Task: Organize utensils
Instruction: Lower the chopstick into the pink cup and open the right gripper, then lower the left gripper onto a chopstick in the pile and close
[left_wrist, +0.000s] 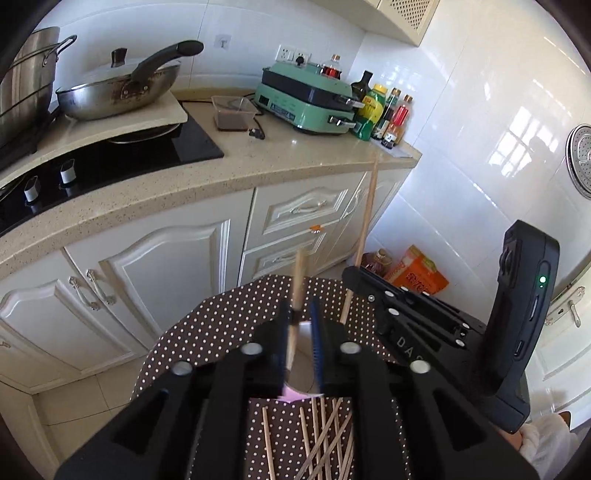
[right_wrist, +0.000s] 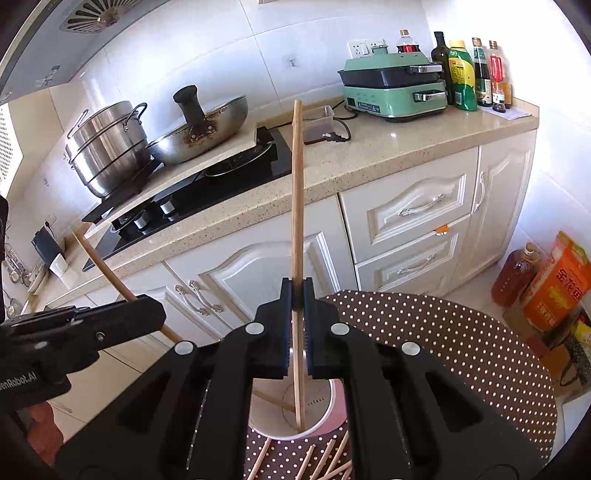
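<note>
Handling chopsticks calls for a light, narrow pinch: each stick looks like a thin, stiff, lightweight wooden rod with a smooth surface, likely to pivot or slide between flat pads if held off-centre.

Right gripper (right_wrist: 297, 286): closed on one upright chopstick (right_wrist: 297, 206). The pads clamp it in its lower half, and its lower end stands inside the white paper cup (right_wrist: 334, 406), near the cup floor. A second stick (right_wrist: 275, 402) already leans inside the cup.

Left gripper (left_wrist: 302, 308): jaws partly apart, not pressing. A chopstick (left_wrist: 298, 280) stands between them, resting against one pad, blurred in the frame, with its lower end over the cup mouth (left_wrist: 306, 332). It appears released or nearly so; whether it is falling cannot be told.

Remaining stock: loose chopsticks (left_wrist: 325, 435) lie crossed on the dotted table (left_wrist: 221, 317), just in front of the cup.

Handling notes, as judgement:
- Take each stick near mid-length, pads square across it, to limit swing.
- Crossed sticks will likely shift when one is lifted; pick the topmost first.
- The cup looks light and tippable; lower sticks in close to vertical and release low, avoiding sideways load on the rim.
- Breakage risk seems low; loss of a stick to rolling or slipping is the main concern.
</note>
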